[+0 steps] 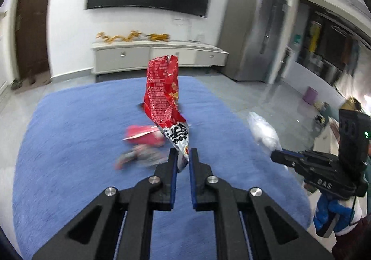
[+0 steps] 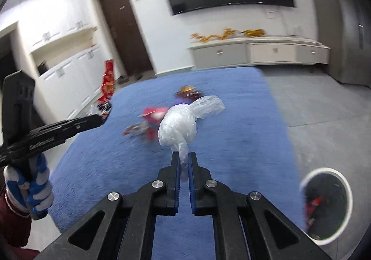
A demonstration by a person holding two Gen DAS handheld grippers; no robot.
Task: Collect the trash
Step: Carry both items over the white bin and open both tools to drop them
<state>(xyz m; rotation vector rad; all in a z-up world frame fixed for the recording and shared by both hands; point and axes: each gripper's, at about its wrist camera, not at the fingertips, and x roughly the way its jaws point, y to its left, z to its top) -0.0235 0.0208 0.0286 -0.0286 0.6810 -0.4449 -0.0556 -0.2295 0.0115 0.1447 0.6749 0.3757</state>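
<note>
My left gripper (image 1: 183,155) is shut on a red snack bag (image 1: 163,95), which stands up from the jaws above the blue rug (image 1: 69,144). My right gripper (image 2: 183,159) is shut on a crumpled clear plastic bag (image 2: 180,124) held over the rug (image 2: 243,132). The right gripper (image 1: 278,155) with the plastic bag (image 1: 264,132) also shows at the right of the left wrist view. The left gripper (image 2: 99,119) shows at the left of the right wrist view. More wrappers, red (image 1: 142,136) and silver (image 1: 139,156), lie blurred on the rug.
A white-rimmed bin (image 2: 327,204) with red trash inside stands on the grey floor at the rug's right edge. A purple-and-gold wrapper (image 2: 187,94) lies further back on the rug. A white TV cabinet (image 1: 160,56), a wall TV and a fridge (image 1: 252,37) stand behind.
</note>
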